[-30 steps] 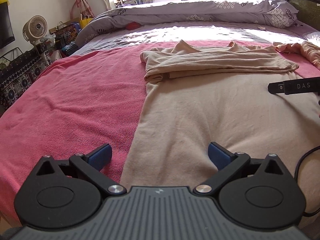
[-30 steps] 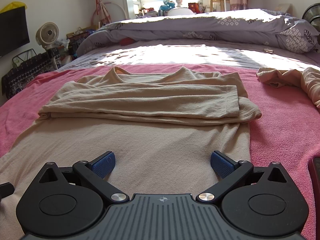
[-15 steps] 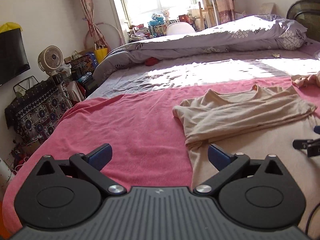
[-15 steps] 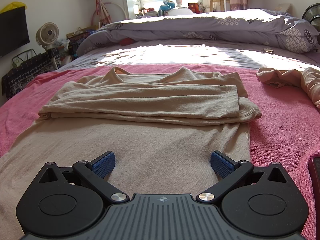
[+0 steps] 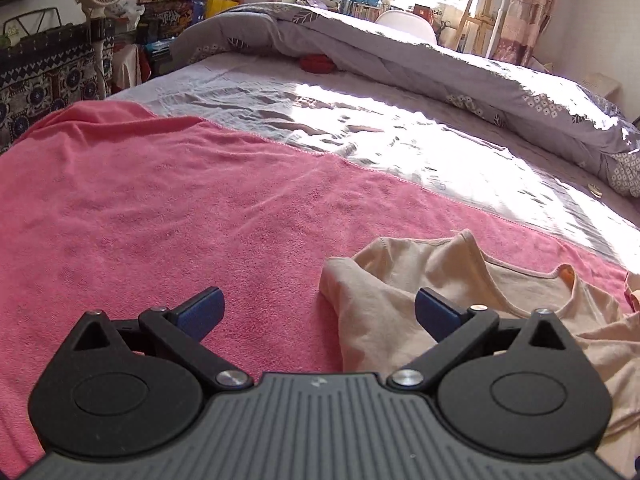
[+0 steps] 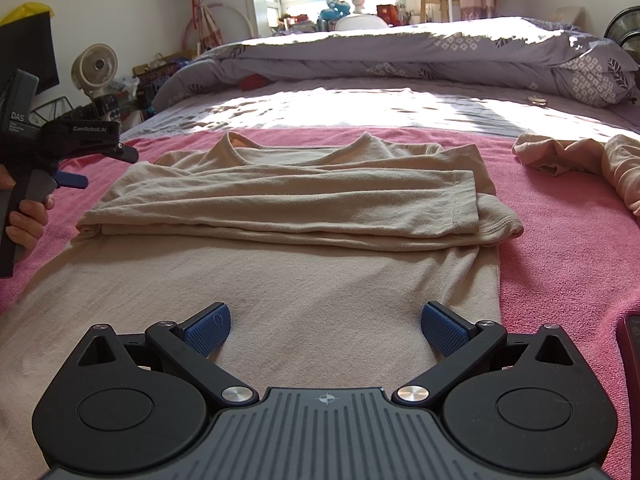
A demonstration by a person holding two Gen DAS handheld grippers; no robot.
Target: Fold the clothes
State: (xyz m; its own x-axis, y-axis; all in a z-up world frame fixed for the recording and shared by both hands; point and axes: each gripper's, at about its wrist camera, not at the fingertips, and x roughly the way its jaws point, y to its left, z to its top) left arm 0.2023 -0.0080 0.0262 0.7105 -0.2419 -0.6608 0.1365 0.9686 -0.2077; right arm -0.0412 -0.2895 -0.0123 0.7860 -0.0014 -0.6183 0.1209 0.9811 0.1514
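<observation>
Beige and soft, the long-sleeved shirt (image 6: 280,216) lies flat on a pink towel (image 6: 560,248) spread over the bed, neckline toward the far side, both sleeves folded across the chest into a band that reaches from one side seam to the other. The right gripper (image 6: 326,326) hangs low over the shirt's lower half near the bed's near edge, its blue-padded fingers (image 6: 208,326) spread wide with nothing between them. The left gripper (image 5: 318,314) is at the shirt's left shoulder, over the towel just beside the folded corner of cloth; its fingers (image 5: 200,314) are also wide apart and empty. From the right wrist view a hand (image 6: 26,220) grips that left tool's handle above the towel's left side. A second, crumpled beige garment (image 6: 580,160) sits on the towel toward the bed's right edge, apart from the shirt. A grey patterned duvet (image 6: 420,52) is bunched along the far side.
</observation>
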